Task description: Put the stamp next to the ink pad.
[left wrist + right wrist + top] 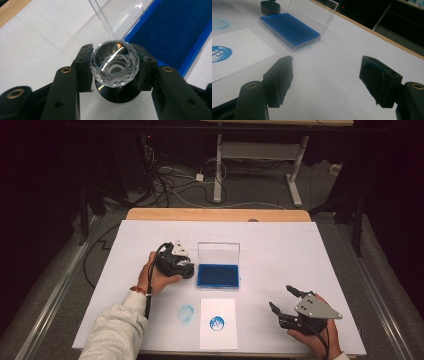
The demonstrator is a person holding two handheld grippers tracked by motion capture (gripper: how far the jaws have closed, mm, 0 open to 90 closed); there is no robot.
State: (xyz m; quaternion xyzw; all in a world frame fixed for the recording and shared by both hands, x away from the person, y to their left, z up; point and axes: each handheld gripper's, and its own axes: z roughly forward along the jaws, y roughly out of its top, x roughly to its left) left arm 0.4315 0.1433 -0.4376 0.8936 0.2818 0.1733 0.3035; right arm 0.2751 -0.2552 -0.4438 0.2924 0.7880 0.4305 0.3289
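High view, one stamp (115, 67) in left gripper (181, 266), one ink pad (217, 275), one paper (217, 323)

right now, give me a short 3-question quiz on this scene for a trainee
1. True or false: the left hand-held gripper is shut on the stamp.
2. Which is open with nothing between its jaws? A) the right hand-held gripper B) the left hand-held gripper
3. Fill in: the round blue print sits on the white ____, on the near side of the ink pad.

Key
1. True: its jaws clamp the stamp's clear faceted knob, beside the ink pad with its lid raised.
2. A
3. paper
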